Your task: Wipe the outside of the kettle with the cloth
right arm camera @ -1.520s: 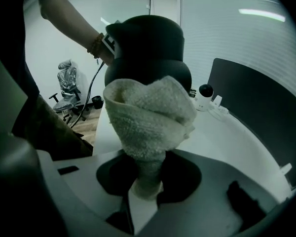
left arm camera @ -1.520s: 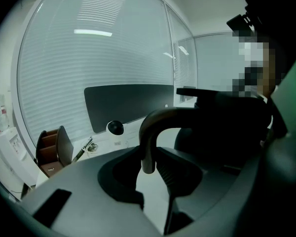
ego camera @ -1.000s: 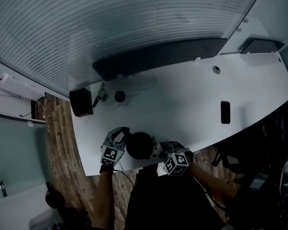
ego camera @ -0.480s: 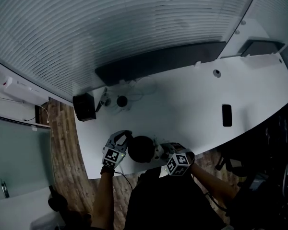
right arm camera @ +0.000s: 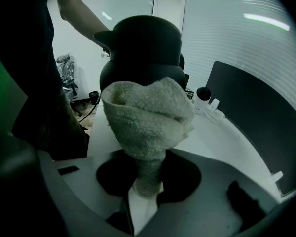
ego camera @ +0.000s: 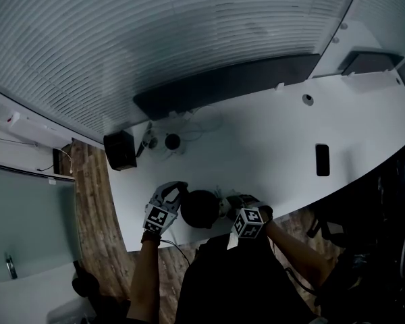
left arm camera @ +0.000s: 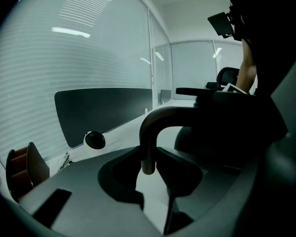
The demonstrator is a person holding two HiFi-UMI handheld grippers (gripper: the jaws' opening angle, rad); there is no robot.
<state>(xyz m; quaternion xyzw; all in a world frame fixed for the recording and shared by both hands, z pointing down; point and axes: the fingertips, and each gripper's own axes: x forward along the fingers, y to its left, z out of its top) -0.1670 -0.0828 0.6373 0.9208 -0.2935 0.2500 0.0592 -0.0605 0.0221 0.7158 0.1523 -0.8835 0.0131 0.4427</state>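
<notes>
Counting: one kettle (ego camera: 199, 208), one cloth (right arm camera: 148, 115), two grippers. The kettle is dark and sits at the near edge of the white desk (ego camera: 270, 140), between both grippers.

The left gripper (ego camera: 176, 191) is closed on the kettle's curved handle (left arm camera: 155, 125). The handle tip hangs between the jaws, and the kettle body fills the right of that gripper's view.

The right gripper (ego camera: 227, 206) is clamped on the pale cloth. It's pinched low between the jaws and the bunched top is pushed against the kettle's side. The cloth blocks the lower half of the kettle in the right gripper view.

Also on the desk, further back:
- one black box (ego camera: 120, 150) at the left end
- one small round dark object (ego camera: 172, 141) with cables beside it
- one flat black rectangle (ego camera: 322, 159), well apart to the right
- one round hole (ego camera: 308, 100)

One long dark panel (ego camera: 223, 83) runs along the blinds (ego camera: 155, 39). Nothing lies between the kettle and those items.
</notes>
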